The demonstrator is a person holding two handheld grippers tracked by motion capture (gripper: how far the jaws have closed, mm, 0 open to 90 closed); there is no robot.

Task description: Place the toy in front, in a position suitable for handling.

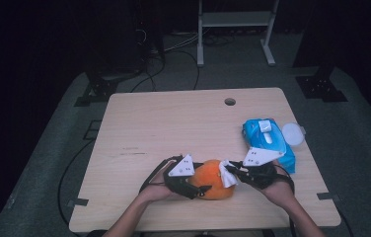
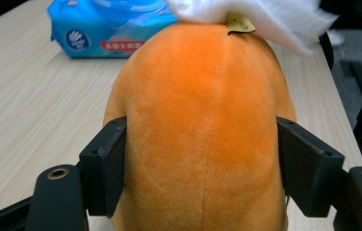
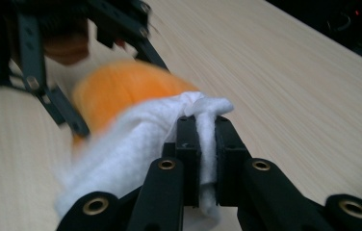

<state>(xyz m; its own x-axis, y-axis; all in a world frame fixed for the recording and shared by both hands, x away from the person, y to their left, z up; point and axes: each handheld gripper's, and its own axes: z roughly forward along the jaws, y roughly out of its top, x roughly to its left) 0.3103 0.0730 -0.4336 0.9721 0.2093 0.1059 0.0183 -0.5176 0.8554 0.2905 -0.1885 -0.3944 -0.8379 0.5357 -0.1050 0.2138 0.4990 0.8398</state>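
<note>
The left claw [image 2: 203, 168] grips the orange plush toy [image 2: 203, 130] between its two jaws, one on each flank. The toy rests near the front edge of the worktop [image 1: 173, 118]. The right claw [image 3: 207, 144] is clamped on a white wipe [image 3: 135, 144], which touches the toy's right side. A blue wipe pack [image 1: 268, 140] lies near the right edge.

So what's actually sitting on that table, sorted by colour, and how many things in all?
Orange: 1, the plush toy, clamped by the left gripper.
White: 2, the wipe pinched in the right gripper, and the round lid beside the pack.
Blue: 1, the wipes pack.
Total: 4 things.
</note>
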